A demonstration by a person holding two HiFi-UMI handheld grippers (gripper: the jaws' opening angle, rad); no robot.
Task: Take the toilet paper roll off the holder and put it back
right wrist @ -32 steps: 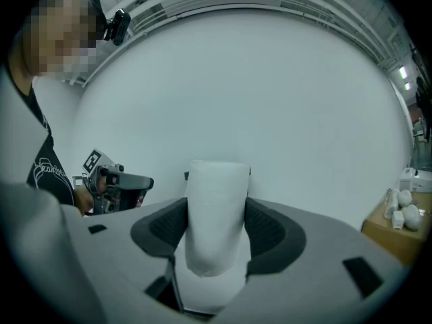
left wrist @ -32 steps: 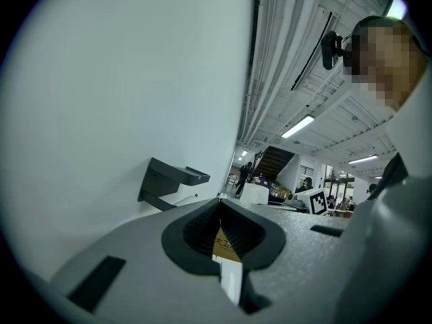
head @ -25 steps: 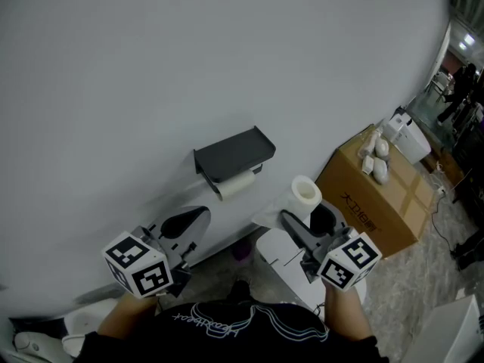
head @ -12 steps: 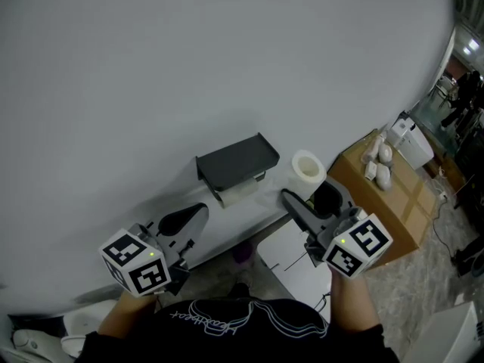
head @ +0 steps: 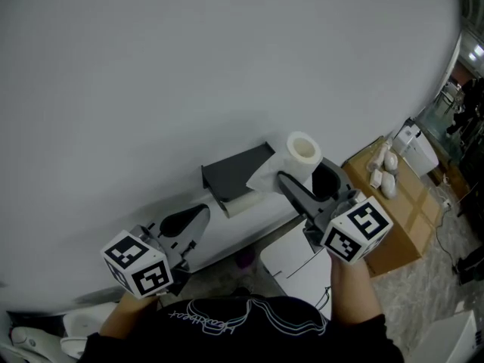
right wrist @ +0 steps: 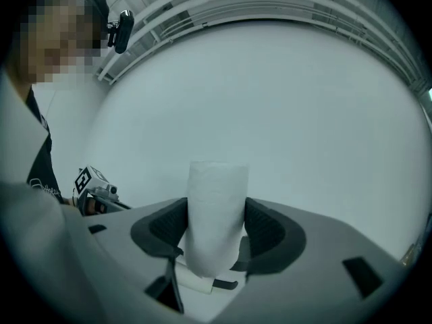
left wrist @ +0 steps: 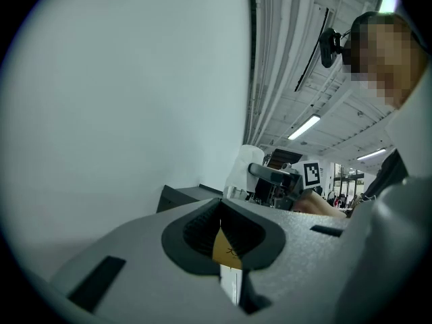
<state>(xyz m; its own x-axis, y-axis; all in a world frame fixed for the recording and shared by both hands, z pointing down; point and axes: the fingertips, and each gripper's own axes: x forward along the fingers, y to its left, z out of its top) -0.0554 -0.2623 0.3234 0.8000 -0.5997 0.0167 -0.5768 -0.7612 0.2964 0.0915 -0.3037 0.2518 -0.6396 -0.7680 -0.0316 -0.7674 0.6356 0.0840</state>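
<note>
The right gripper (head: 305,177) clamps the toilet paper roll (head: 304,150) upright beside the holder (head: 227,172), likely lining up the remount, while the left gripper (head: 186,220) sits closed and empty.

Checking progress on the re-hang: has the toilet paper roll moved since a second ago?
Yes. Clamped in the right gripper, the toilet paper roll has risen from below and right of the black holder to about level with the shelf's right end, closer to it.

**Roll rising toward the holder**

The right gripper (head: 304,176) is lifting the toilet paper roll (head: 304,151) up and leftward, from below and right of the holder (head: 231,174) to its right end. The roll's loose sheet (head: 261,180) is now overlapping that end.
</note>
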